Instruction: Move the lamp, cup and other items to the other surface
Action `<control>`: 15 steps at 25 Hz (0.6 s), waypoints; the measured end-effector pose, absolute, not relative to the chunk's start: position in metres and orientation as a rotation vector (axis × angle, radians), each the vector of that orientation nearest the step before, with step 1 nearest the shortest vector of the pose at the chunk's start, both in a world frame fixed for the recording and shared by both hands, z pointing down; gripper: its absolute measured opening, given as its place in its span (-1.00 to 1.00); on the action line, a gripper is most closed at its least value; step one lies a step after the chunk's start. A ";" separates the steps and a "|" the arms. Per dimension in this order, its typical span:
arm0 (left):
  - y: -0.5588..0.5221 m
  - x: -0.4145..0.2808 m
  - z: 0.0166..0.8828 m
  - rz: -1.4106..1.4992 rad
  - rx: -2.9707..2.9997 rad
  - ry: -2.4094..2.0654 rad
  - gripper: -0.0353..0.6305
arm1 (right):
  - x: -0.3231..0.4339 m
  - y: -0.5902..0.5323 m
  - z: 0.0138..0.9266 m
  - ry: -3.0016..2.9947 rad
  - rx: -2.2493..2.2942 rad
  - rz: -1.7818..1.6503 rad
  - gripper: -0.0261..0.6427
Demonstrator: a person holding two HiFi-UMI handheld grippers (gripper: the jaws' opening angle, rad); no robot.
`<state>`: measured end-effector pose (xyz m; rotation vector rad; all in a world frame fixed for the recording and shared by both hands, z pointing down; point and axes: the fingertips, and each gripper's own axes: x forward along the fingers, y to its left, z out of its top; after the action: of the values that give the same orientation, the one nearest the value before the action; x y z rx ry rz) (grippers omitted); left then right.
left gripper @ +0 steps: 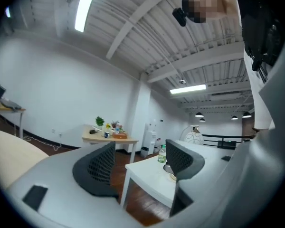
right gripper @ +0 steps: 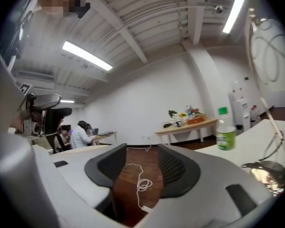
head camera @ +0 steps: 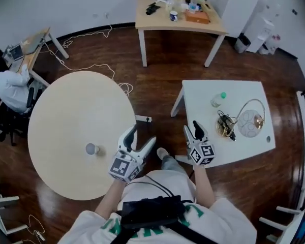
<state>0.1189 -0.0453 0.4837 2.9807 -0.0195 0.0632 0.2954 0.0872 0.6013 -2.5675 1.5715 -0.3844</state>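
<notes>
Head view, lower centre: left tongs [head camera: 141,140] and right tongs [head camera: 192,130] gape empty, seemingly between trips. Cup [head camera: 92,149] sits lower left on round desk [head camera: 66,116]; lamp [head camera: 251,121] waits right on white desk [head camera: 203,98]. Left gripper view: jaws apart, nothing between. Right gripper view: same.

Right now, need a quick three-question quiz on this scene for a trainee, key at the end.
1. True or false: the cup stands on the round table.
2. Which table holds the bottle and the lamp? A the round table; B the white square table; C the far wooden table.
3. What does the right gripper hold?
Key: 1 true; 2 B; 3 nothing, its jaws stand apart.
</notes>
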 end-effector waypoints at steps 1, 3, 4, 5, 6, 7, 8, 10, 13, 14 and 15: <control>-0.057 0.105 0.481 0.044 2.984 -0.096 0.08 | 0.283 0.060 0.592 1.652 -2.513 -0.365 -0.23; -0.077 0.076 0.476 0.025 2.989 -0.241 0.08 | 0.253 0.008 0.576 1.806 -2.393 -0.330 -0.23; -0.084 0.062 0.473 0.021 2.983 -0.305 0.08 | 0.236 -0.014 0.569 1.875 -2.332 -0.313 -0.23; -0.091 0.047 0.471 0.014 2.973 -0.366 0.08 | 0.219 -0.033 0.564 1.938 -2.272 -0.297 -0.23; -0.099 0.032 0.472 0.005 2.967 -0.430 0.08 | 0.203 -0.051 0.559 2.000 -2.213 -0.287 -0.23; -0.107 0.017 0.475 -0.006 2.962 -0.499 0.08 | 0.187 -0.067 0.555 2.062 -2.154 -0.284 -0.23; -0.115 0.002 0.476 -0.015 2.952 -0.572 0.08 | 0.171 -0.082 0.551 2.125 -2.096 -0.287 -0.23; -0.129 -0.029 0.477 -0.030 2.924 -0.719 0.08 | 0.137 -0.108 0.545 2.243 -1.978 -0.295 -0.23; -0.143 -0.077 0.479 -0.036 2.880 -0.916 0.08 | 0.092 -0.140 0.536 2.369 -1.846 -0.277 -0.23; -0.145 -0.093 0.479 -0.035 2.862 -0.975 0.08 | 0.077 -0.149 0.532 2.403 -1.803 -0.274 -0.23; -0.147 -0.108 0.479 -0.031 2.842 -1.028 0.08 | 0.061 -0.157 0.527 2.433 -1.760 -0.271 -0.23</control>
<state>-0.1081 -0.1468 0.4794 2.8424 -1.0281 -0.0306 0.0615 -0.1566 0.5274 -1.7601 2.4333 -0.2706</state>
